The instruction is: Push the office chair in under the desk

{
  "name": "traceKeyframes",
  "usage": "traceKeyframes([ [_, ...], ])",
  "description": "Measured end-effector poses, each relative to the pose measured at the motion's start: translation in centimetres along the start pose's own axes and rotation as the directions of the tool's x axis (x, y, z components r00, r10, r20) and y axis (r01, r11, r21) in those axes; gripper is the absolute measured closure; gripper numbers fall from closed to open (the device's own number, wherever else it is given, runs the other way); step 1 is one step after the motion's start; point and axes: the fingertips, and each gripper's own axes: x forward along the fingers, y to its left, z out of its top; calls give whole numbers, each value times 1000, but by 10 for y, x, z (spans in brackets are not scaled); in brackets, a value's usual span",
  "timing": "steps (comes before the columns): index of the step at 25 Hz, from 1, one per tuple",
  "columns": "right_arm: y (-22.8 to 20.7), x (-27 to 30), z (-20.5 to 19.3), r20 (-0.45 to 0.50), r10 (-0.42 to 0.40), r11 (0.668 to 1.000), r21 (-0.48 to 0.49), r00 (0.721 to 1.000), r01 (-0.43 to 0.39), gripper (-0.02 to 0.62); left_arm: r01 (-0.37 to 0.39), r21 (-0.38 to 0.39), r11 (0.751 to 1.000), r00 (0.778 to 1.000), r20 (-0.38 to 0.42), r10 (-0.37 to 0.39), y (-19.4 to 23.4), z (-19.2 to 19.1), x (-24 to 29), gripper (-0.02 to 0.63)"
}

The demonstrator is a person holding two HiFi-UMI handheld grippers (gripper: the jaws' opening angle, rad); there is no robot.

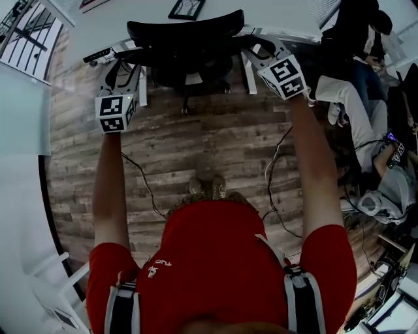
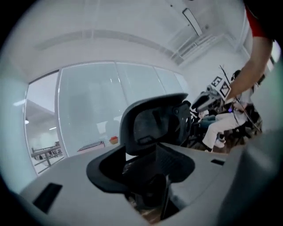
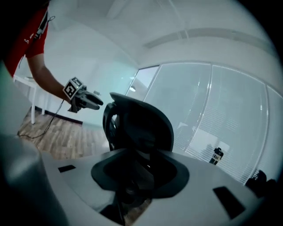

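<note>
A black office chair stands at the white desk, its back toward me. My left gripper reaches to the chair's left side by the armrest. On the other side, my right gripper is at the right edge of the backrest. In the left gripper view the chair back rises beyond the left gripper, whose jaws stand apart with dark chair parts and floor in the gap. The right gripper view shows the chair just past the right gripper, also with a gap between its jaws.
A seated person is close on the right. Cables trail over the wooden floor. A picture frame lies on the desk, and a small bottle stands by the glass wall.
</note>
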Motion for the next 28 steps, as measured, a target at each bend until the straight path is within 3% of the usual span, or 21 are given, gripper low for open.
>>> traceKeyframes([
  [5, 29, -19, 44, 178, -68, 991, 126, 982, 46, 512, 40, -126, 991, 989, 145, -21, -35, 45, -24, 519],
  [11, 62, -40, 85, 326, -128, 966, 253, 937, 44, 560, 65, -208, 976, 970, 243, -12, -64, 78, -48, 583],
  [15, 86, -52, 96, 364, -130, 958, 284, 922, 23, 568, 79, -260, 962, 957, 290, 0, -75, 88, -63, 592],
  [28, 115, -55, 100, 384, -136, 945, 327, 913, 3, 571, 138, -280, 950, 952, 301, -50, -103, 85, -69, 597],
])
